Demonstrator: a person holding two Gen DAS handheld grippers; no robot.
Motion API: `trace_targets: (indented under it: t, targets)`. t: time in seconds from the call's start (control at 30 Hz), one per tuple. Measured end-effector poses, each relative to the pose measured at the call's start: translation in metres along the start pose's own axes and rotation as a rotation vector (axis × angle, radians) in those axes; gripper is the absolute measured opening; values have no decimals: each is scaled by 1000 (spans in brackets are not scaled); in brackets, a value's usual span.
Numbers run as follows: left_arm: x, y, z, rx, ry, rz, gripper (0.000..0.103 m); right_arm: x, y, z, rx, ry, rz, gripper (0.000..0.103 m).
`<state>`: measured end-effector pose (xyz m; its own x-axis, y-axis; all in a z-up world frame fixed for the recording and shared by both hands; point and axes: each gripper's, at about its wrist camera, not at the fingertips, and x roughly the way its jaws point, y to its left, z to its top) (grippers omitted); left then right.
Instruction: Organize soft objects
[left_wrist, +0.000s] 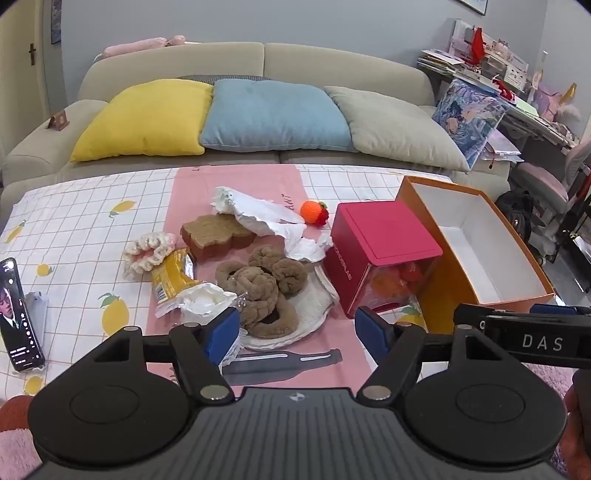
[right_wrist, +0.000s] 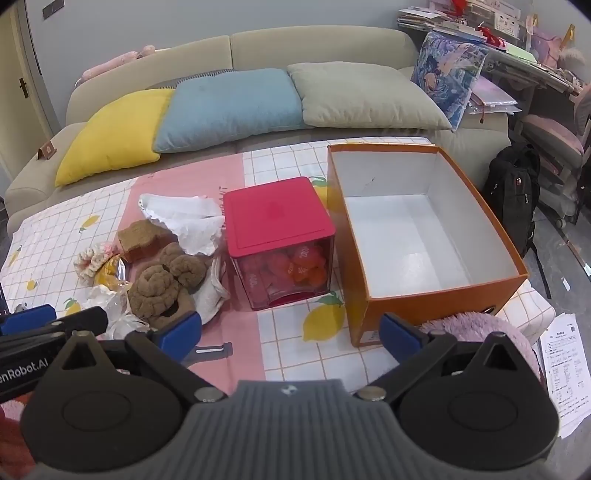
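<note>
Soft things lie heaped on the lemon-print cloth: a brown plush pretzel toy, a toast-shaped brown pad, a cream crochet scrunchie, crumpled white tissue and an orange knitted fruit. An orange box with a bare white inside stands at the right. My left gripper hovers open just short of the plush pretzel, nothing between its blue pads. My right gripper is open over the cloth in front of the orange box and holds nothing.
A red-lidded clear box with orange pieces inside stands between the heap and the orange box. A yellow snack packet lies in the heap. A phone stands at the left edge. Sofa cushions behind; backpack right.
</note>
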<state>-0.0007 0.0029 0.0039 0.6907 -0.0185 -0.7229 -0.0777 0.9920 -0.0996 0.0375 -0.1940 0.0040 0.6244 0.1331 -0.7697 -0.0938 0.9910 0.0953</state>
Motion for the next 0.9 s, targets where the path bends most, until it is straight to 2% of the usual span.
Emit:
trace_targets:
  t: [0.9]
  targets:
    - [5,-1,-2,22,26,9,81,4,1,-1,-9,22,-9,100]
